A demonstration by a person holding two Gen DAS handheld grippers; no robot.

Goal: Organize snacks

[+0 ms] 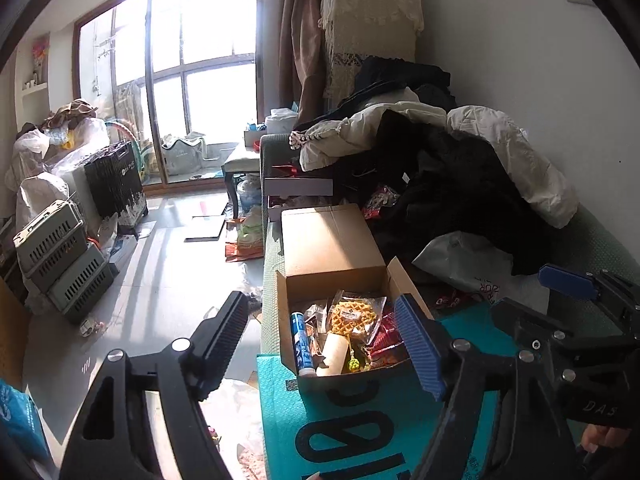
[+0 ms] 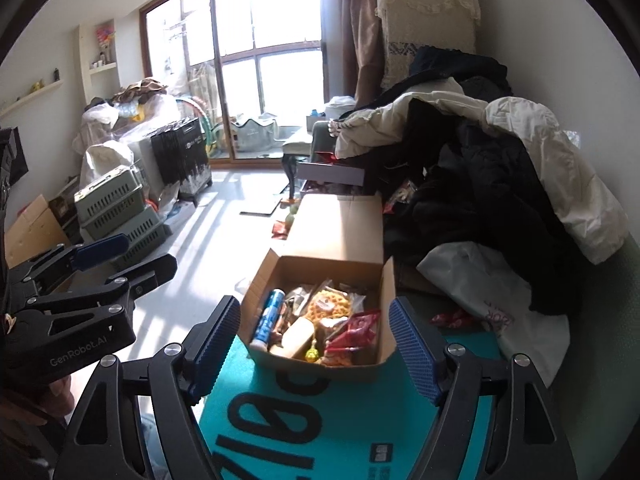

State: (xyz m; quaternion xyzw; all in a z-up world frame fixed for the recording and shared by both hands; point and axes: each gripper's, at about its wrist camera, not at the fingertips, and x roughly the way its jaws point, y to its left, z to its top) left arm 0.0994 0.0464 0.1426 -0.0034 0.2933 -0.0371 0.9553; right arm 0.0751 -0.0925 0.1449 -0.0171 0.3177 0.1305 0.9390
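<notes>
Both grippers, left point(image 1: 320, 344) and right point(image 2: 316, 344), spread wide, empty. Centre frame: rectangular corrugated cardboard box point(image 2: 340, 262), flaps up, containing crinkled plastic snack packets point(image 2: 352, 330) and 1 blue cylindrical tube point(image 2: 269, 316).

Lower snacks buried under top packets in the cardboard box point(image 2: 344, 248), teal bag point(image 2: 320, 432) lettering cut off by bottom edge, packet labels too small to read
</notes>
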